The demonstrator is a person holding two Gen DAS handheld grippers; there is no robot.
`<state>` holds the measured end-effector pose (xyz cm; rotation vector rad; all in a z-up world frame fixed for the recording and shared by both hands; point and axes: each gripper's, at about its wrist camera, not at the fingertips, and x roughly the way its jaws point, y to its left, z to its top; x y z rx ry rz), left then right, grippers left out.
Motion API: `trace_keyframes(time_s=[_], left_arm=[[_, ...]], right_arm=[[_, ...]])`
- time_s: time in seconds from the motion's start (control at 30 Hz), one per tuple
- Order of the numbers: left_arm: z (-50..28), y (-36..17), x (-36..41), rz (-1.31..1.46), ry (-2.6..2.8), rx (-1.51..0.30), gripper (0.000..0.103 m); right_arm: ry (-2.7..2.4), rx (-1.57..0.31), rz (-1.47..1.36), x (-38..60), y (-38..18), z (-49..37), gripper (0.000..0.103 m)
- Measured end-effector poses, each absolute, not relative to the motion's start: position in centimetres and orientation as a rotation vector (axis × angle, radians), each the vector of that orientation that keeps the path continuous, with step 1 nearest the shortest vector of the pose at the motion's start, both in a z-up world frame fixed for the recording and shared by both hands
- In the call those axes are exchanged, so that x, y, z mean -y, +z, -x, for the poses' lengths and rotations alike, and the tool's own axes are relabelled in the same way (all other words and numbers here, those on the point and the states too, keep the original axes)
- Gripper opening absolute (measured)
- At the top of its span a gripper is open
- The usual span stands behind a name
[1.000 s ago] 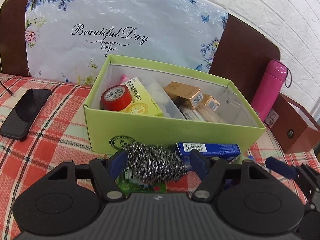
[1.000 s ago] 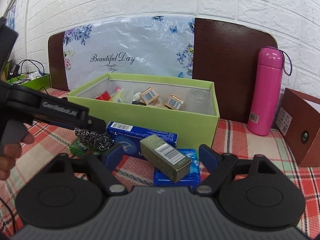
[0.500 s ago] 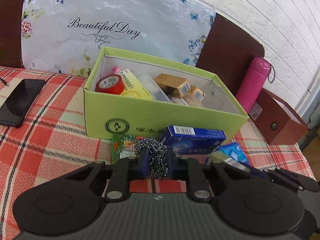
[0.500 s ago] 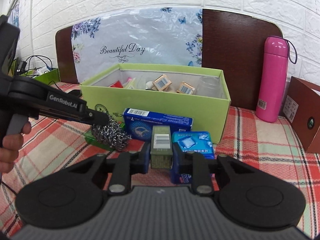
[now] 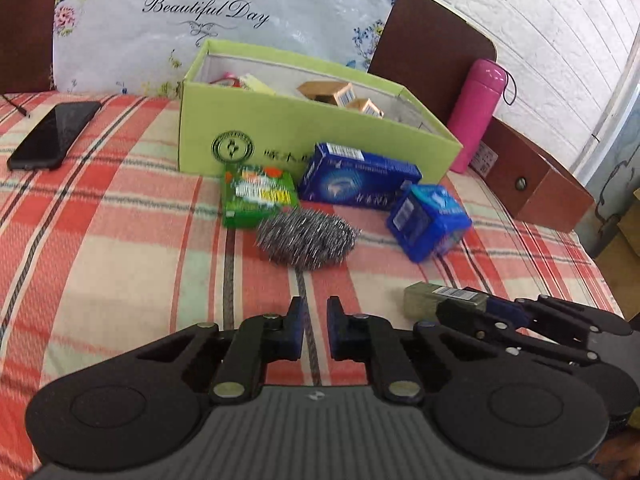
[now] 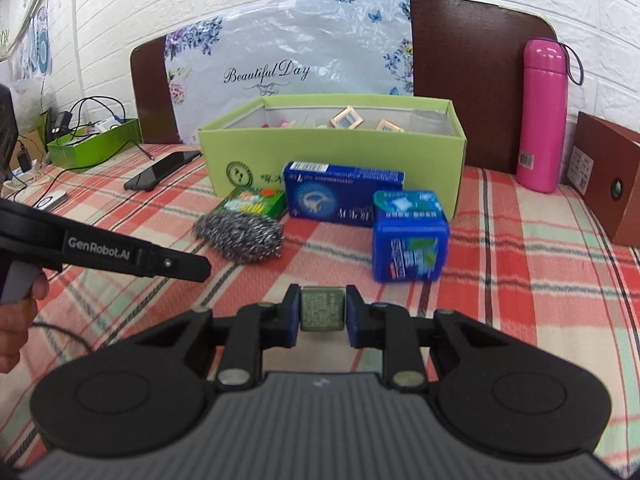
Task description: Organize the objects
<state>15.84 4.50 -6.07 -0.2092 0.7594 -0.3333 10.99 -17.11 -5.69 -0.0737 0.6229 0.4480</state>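
Note:
My left gripper (image 5: 316, 320) is shut with nothing between its blue pads. The steel wool ball (image 5: 306, 238) lies on the plaid cloth just beyond its tips, apart from them. My right gripper (image 6: 322, 310) is shut on a small olive-green box (image 6: 322, 308), whose end face shows between the pads. In the left wrist view that box (image 5: 440, 300) sticks out of the right gripper (image 5: 464, 306) at lower right. The lime-green storage box (image 6: 332, 152) stands open behind, with several small items inside.
In front of the storage box lie a green packet (image 5: 260, 192), a long blue carton (image 5: 360, 180) and a blue pack (image 6: 410, 240). A phone (image 5: 54, 136) lies at left. A pink flask (image 6: 544, 116) and a brown box (image 6: 608, 188) stand at right.
Both grippers went from open to shut and drew back from the storage box. The right one took the olive box along; the steel wool slipped out of the left and stayed on the cloth.

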Motion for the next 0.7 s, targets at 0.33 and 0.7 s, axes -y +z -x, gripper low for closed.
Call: trace_keyframes(time_s=[0.33,0.7], left_arm=[[-17.5,-2.8,-4.5,0.139,-0.281,-0.544,0.056],[-20.0,-5.3,-3.4,0.080,-0.323,-0.684,0.030]], right_arm=[[0.431,-0.677,0.071,17.9,-7.0,-8.5,0.033],[0.445,-0.682,0.046,18.0,-6.9,-8.8,0.034]])
